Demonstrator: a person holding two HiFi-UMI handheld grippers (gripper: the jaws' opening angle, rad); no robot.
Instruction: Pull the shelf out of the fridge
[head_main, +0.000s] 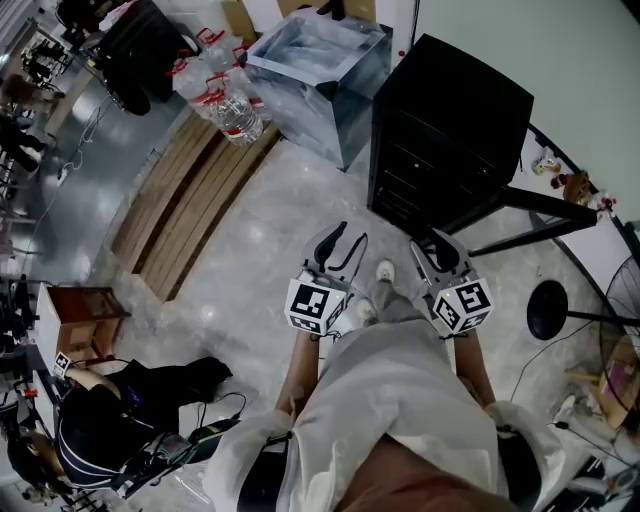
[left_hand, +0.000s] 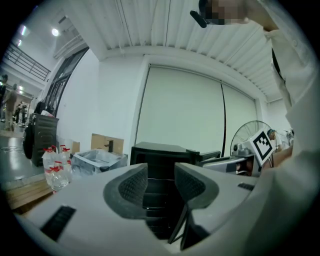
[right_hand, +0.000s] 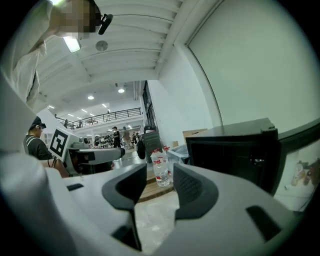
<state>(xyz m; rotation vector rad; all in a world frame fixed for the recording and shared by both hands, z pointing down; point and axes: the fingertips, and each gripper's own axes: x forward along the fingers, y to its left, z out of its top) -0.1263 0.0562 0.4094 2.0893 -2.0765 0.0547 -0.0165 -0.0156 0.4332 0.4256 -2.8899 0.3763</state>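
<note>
Along the floor's far left edge stand water bottles (head_main: 232, 105) and a plastic-wrapped box (head_main: 315, 75). My left gripper (head_main: 338, 246) is drawn in to a slit and clasps nothing. Ahead, by the wall, the fridge (head_main: 450, 115) gapes open. The shelf (head_main: 410, 165) is inside it, showing only as faint tiers in the dark. My right gripper (head_main: 438, 252) has its jaws slightly parted, also empty. I judge the shelf stiff, light and likely to bind if skewed, so I'd pinch its front edge near both ends.
</note>
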